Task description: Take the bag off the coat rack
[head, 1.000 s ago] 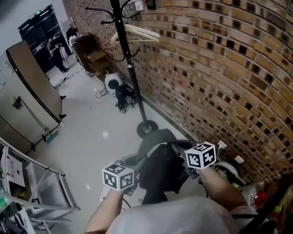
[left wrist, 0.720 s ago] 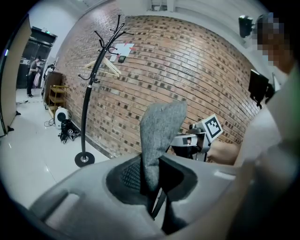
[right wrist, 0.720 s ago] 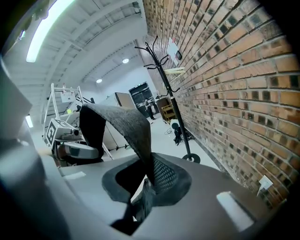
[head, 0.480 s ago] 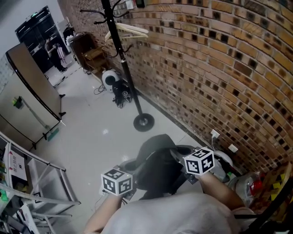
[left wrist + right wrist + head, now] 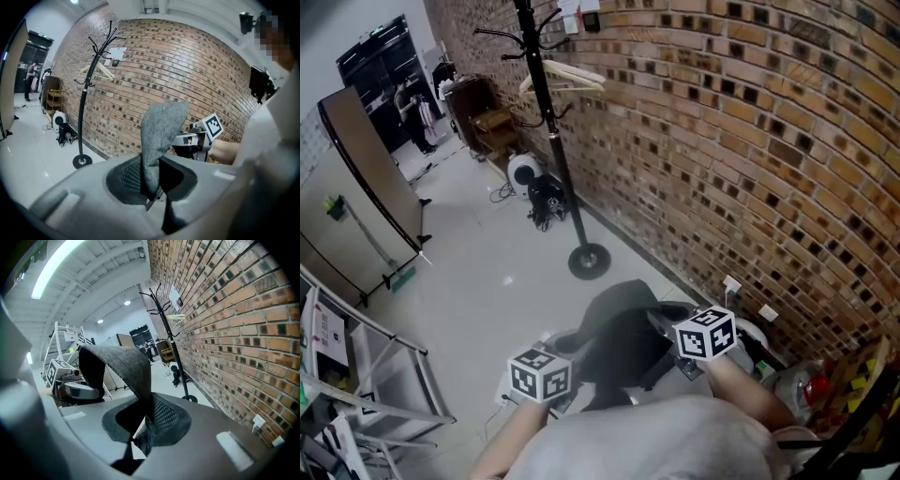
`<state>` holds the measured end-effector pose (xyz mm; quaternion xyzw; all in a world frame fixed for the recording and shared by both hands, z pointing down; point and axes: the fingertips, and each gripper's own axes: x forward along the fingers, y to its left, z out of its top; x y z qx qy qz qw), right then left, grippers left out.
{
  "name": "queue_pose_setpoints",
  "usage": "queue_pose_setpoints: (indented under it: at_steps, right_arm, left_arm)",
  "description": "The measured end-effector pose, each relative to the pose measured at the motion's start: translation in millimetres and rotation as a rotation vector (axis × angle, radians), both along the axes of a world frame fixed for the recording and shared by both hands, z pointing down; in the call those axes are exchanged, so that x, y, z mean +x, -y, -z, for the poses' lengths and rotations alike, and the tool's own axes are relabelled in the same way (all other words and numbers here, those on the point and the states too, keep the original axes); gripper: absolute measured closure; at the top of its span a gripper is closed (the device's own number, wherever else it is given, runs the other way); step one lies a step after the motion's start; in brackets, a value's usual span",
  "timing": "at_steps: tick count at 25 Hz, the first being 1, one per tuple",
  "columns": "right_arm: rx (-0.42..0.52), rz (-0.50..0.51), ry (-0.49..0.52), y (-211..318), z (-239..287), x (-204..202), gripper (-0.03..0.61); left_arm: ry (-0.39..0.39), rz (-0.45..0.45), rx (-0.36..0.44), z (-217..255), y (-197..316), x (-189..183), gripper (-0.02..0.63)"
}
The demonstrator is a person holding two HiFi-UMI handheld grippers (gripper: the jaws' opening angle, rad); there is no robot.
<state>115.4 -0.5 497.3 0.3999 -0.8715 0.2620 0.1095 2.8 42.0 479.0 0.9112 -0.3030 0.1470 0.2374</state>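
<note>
The dark grey bag (image 5: 619,337) hangs between my two grippers, low in front of me and clear of the coat rack (image 5: 551,141). My left gripper (image 5: 572,364) is shut on one grey fabric strap (image 5: 161,136), which runs up out of its jaws (image 5: 150,187). My right gripper (image 5: 670,328) is shut on the other strap (image 5: 126,366), pinched between its jaws (image 5: 145,427). The black coat rack stands by the brick wall with its round base (image 5: 588,261) on the floor and a pale wooden hanger (image 5: 567,77) on a hook. No bag hangs on it.
A brick wall (image 5: 750,159) runs along the right. A white device and cables (image 5: 530,178) lie beyond the rack. A brown partition (image 5: 366,187) stands at the left, a white metal frame (image 5: 384,375) at lower left, and clutter (image 5: 806,389) at lower right.
The view has drawn back a little from the coat rack. Both grippers keep their hold on the bag's straps, and the bag stays low between them.
</note>
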Motion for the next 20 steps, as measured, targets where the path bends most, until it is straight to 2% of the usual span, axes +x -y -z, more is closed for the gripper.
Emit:
queue_pose_setpoints:
  at_steps: [7, 20]
  right_arm:
    - [-0.002, 0.002, -0.015, -1.7, 4.1, 2.4, 0.555]
    - [-0.027, 0.002, -0.007, -13.6, -1.7, 0.7, 0.555]
  left_arm:
    - [-0.010, -0.005, 0.020, 8.6, 0.3, 1.0, 0.574]
    - [-0.029, -0.015, -0.013, 1.6, -13.1, 0.7, 0.574]
